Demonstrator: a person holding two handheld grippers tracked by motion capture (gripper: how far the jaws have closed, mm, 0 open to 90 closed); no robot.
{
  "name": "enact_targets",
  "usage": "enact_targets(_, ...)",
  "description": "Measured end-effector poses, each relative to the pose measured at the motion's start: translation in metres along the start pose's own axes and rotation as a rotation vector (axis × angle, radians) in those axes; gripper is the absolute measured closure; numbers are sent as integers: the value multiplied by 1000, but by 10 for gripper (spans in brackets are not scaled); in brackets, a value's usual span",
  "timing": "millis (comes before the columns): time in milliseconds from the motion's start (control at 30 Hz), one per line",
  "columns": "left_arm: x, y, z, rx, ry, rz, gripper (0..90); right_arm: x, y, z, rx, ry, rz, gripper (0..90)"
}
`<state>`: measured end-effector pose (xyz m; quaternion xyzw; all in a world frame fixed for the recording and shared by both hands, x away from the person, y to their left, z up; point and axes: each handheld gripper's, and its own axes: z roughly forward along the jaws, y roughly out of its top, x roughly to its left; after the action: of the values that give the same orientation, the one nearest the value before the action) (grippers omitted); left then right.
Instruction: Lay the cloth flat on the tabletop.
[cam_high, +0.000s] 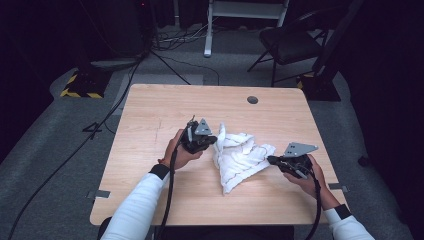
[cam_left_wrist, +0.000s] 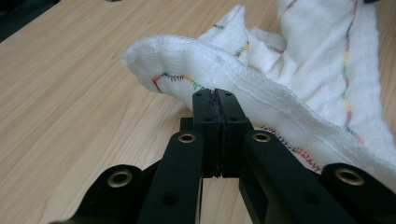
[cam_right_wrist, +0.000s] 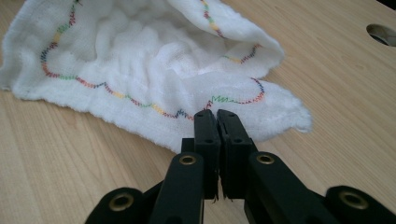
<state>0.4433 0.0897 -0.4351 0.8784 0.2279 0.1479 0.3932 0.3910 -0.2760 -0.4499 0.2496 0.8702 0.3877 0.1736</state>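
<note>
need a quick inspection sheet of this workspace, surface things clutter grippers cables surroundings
surface: light wood table with a round hole near its far edge.
job's things: white cloth with multicoloured stitching, crumpled at mid-table.
clutter: nothing seen.
grippers: left gripper shut on a raised cloth edge; right gripper shut at the cloth's hem.
cables: one black cable trails from each gripper toward the person; more run over the floor.
surroundings: grey floor, black chair, white frame leg behind the table.
</note>
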Motion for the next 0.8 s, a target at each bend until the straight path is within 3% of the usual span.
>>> enact_targets(300, 3, -29, -21, 50, 9, -11, 883, -3, -10, -10, 7, -15, 47, 875)
enact_targets(567, -10, -63, -34, 119, -16, -28, 885, -8, -16, -5, 51, -43, 101, 874)
enact_targets(733, -16, -77, -43, 118, -38, -43, 896, -12, -20, 0, 77, -63, 127, 870)
enact_targets(800, -18, -79, -47, 106, -25, -40, 877, -13, -22, 1, 85, -76, 132, 861)
